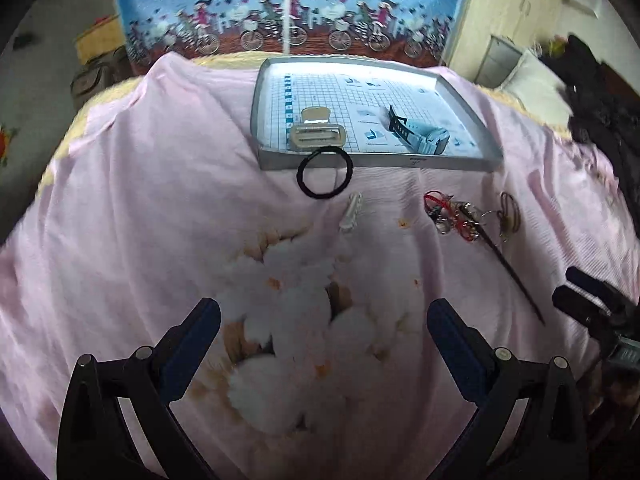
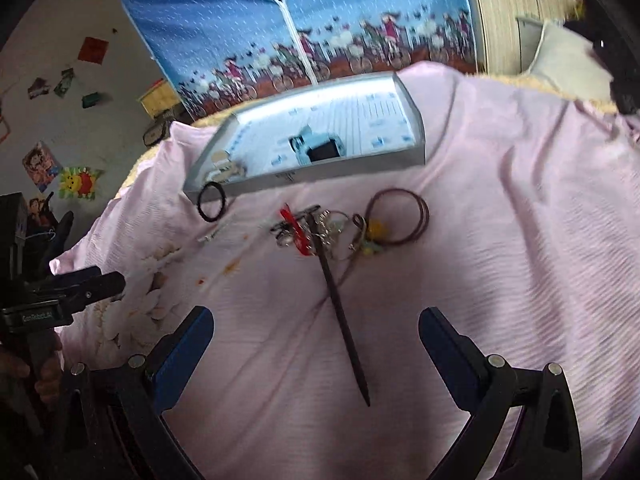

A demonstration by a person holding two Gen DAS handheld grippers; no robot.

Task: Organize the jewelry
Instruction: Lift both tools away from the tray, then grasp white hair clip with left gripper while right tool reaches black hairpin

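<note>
Tray (image 1: 376,160) holds one watch (image 1: 420,132), two buckles (image 1: 316,132)

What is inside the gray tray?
Inside the gray tray lie a beige hair clip and a light blue watch, on a printed grid sheet. A black hair tie leans on its front wall, outside.
</note>
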